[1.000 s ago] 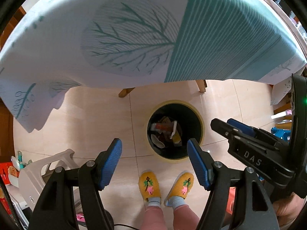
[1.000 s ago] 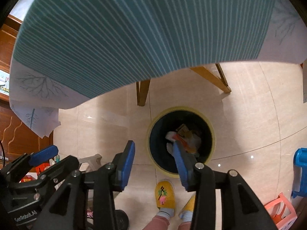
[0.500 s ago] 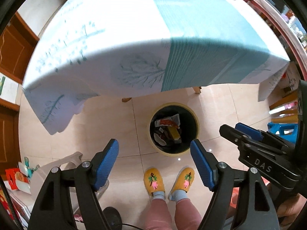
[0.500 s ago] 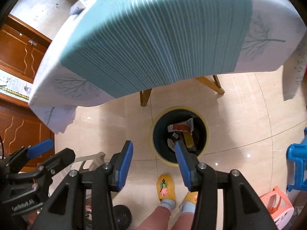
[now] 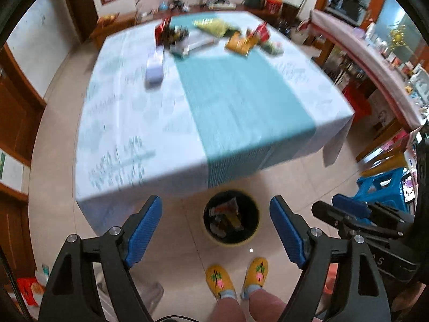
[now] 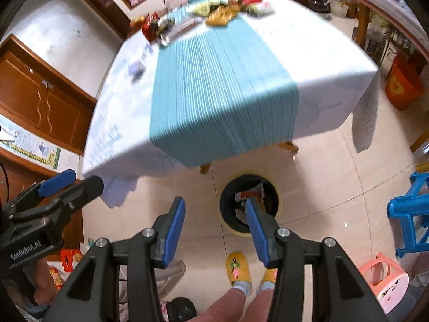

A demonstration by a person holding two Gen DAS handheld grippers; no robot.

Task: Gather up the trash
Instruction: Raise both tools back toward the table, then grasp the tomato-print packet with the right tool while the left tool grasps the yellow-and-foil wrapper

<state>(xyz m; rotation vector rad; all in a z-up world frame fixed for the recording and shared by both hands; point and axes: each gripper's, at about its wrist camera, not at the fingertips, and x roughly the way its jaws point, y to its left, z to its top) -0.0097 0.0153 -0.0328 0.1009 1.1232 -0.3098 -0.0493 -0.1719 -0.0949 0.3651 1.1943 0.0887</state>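
A round black bin with a yellow rim [image 5: 231,218] stands on the floor by the table's near edge and holds several wrappers; it also shows in the right wrist view [image 6: 250,202]. My left gripper [image 5: 215,226] is open and empty, high above the floor. My right gripper [image 6: 214,222] is open and empty too. Several colourful wrappers [image 5: 240,43] lie at the far end of the table [image 5: 187,112]; they also show in the right wrist view [image 6: 222,13]. A pale box [image 5: 155,71] lies on the left side of the table.
The person's yellow slippers [image 5: 236,273] stand just before the bin. A blue stool [image 6: 410,212] and a pink stool [image 6: 386,284] are on the right. A red bucket [image 6: 403,86] stands beyond the table. Wooden cabinets [image 6: 40,102] line the left wall.
Both grippers have risen and tilted up from over the bin. The table top with its wrappers has come into view. Both stay open and empty.
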